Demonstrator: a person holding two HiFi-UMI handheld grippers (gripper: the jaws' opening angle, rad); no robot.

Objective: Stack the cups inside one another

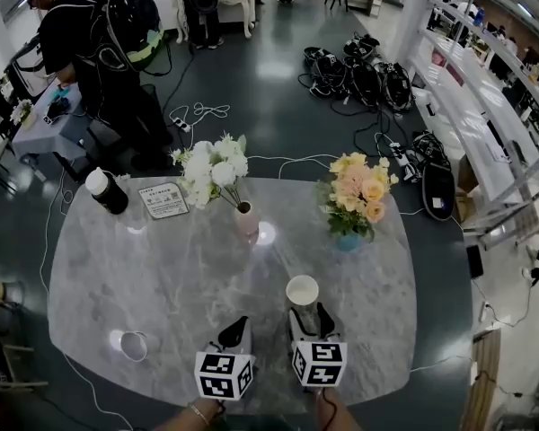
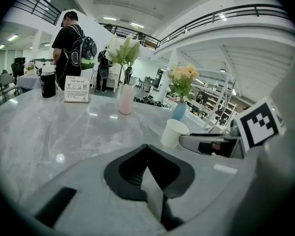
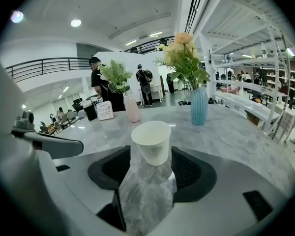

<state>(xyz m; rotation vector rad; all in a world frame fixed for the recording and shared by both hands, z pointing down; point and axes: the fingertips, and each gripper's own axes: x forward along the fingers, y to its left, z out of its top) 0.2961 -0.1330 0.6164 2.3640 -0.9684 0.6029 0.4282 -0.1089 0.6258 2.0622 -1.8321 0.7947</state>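
A white paper cup [image 1: 302,290] stands upright on the marble table [image 1: 162,268], near the front at right of centre. My right gripper [image 1: 307,314] has its jaws on either side of this cup [image 3: 152,140], open, with thin gaps at the pads and the cup resting on the table. A second cup [image 1: 133,344] lies on its side near the front left edge. My left gripper [image 1: 235,327] hovers just left of the right one, its fingertips [image 2: 146,149] meeting with nothing between them. The left gripper view shows the standing cup [image 2: 174,132] ahead to the right.
A pink vase of white flowers [image 1: 245,218] and a blue vase of yellow flowers [image 1: 349,239] stand mid-table. A black bottle [image 1: 108,193] and a sign card [image 1: 163,200] sit at the far left. A person with a backpack [image 1: 117,43] stands beyond the table. Cables lie on the floor.
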